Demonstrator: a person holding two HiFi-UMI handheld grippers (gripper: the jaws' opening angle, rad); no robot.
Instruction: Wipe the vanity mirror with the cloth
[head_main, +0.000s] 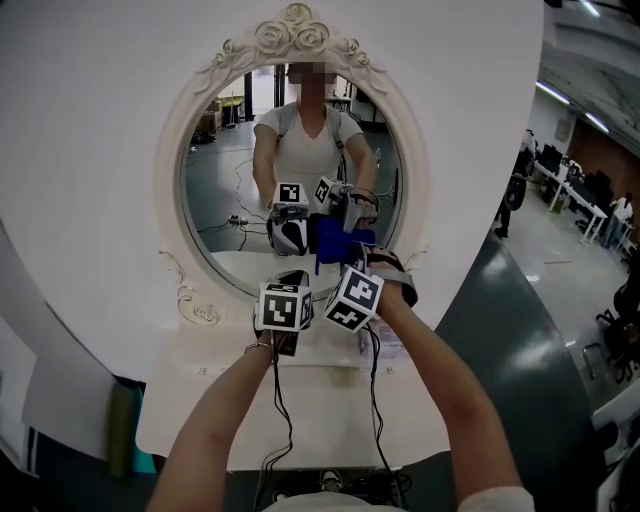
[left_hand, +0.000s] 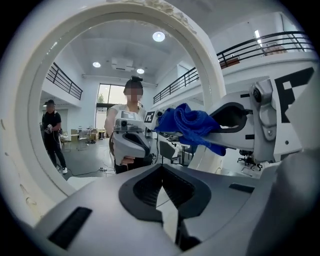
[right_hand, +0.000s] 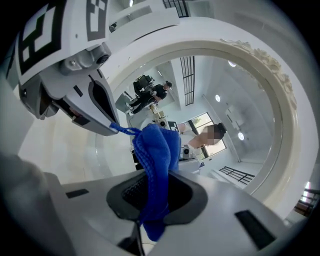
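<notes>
The oval vanity mirror (head_main: 235, 190), framed in cream carved scrollwork topped with roses, stood on a smooth white vanity top (head_main: 330, 420). The right gripper (right_hand: 152, 197) pinched a crumpled, nubbly blue cloth (right_hand: 155, 150) between its dark ribbed pads, with the cloth bunched up against the lower glass. Just beside it, the left gripper (left_hand: 162, 185) had its jaws closed tip to tip on nothing.

Pale grey grippers (left_hand: 162, 185) (right_hand: 150, 192), black-and-white marker cubes (head_main: 285, 306), black cables (head_main: 283, 420), seemingly white short-sleeved top (head_main: 492, 500)
</notes>
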